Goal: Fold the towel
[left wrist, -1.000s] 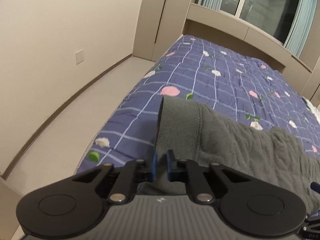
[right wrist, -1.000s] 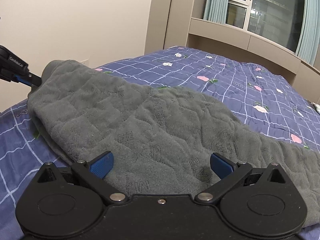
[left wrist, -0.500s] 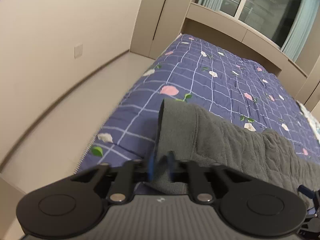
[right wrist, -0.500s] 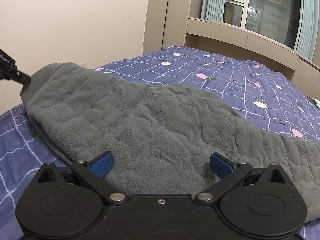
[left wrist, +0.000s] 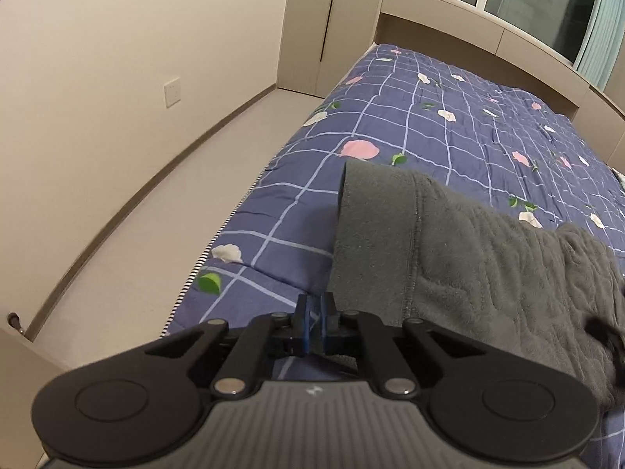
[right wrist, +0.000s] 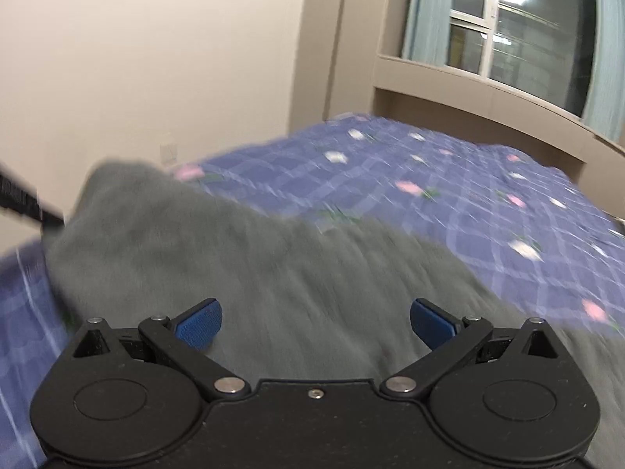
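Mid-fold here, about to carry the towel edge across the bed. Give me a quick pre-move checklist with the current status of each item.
1. Left claw closed: ok, its blue pads are nearly together.
2. Left claw actually pinching the gray towel: cannot tell; the raised towel edge sits just right of the pads, and no fabric shows between them.
3. Right claw gripping the towel: not ok, it is wide open above the fabric.
4. Towel lifted at the left end: ok, that edge stands up off the bedspread.
5. Right wrist view usable: not ok, it is motion-blurred.
6. Landing area ahead on the bedspread: ok, nothing on it.
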The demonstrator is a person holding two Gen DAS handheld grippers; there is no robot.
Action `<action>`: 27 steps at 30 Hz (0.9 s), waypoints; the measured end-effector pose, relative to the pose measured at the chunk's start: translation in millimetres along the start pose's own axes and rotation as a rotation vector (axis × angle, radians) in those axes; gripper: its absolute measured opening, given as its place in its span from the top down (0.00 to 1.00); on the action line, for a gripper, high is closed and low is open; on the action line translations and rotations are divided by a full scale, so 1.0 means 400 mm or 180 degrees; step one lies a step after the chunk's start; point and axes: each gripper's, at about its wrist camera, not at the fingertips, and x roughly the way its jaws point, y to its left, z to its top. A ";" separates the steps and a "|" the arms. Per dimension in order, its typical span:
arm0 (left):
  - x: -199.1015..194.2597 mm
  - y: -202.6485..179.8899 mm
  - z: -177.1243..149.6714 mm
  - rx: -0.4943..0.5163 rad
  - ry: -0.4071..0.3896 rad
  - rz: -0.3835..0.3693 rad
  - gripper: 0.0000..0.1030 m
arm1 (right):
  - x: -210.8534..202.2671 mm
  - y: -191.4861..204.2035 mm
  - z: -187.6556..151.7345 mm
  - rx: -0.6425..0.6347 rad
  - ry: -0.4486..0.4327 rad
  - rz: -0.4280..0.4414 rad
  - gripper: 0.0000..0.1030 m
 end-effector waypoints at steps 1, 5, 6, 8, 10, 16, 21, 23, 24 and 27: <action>-0.005 0.000 0.001 -0.0016 -0.0014 0.0018 0.85 | 0.029 0.009 0.026 -0.0002 0.0007 0.0077 0.00; -0.041 -0.007 0.017 -0.0017 -0.0217 0.0031 0.28 | 0.141 0.069 0.103 -0.0147 0.0065 0.0273 0.00; -0.053 -0.014 0.022 0.0034 -0.0319 0.0042 0.28 | 0.170 0.090 0.113 -0.0259 0.0097 0.0221 0.00; -0.066 -0.039 0.035 0.0167 -0.0461 0.0037 0.19 | 0.223 0.132 0.113 -0.0538 0.0226 0.0079 0.00; -0.061 -0.068 0.053 0.0240 -0.0549 0.0027 0.15 | 0.254 0.152 0.095 -0.0638 0.0315 0.0035 0.01; 0.028 -0.165 0.094 0.0527 -0.0414 0.0155 0.15 | 0.174 0.101 0.076 -0.0438 -0.0004 -0.0009 0.00; 0.105 -0.204 0.062 0.0815 -0.0287 0.0504 0.11 | 0.102 0.016 0.030 -0.0328 0.0013 -0.0272 0.00; 0.121 -0.205 0.054 0.0809 -0.0271 0.0570 0.09 | 0.101 -0.014 0.005 -0.0315 0.0136 -0.0399 0.00; 0.118 -0.207 0.054 0.0784 -0.0273 0.0580 0.09 | 0.102 -0.033 -0.006 -0.0272 0.0192 -0.0412 0.00; 0.095 -0.218 0.061 0.0755 -0.0292 0.0600 0.06 | 0.074 -0.087 -0.011 -0.0012 0.0155 -0.0303 0.00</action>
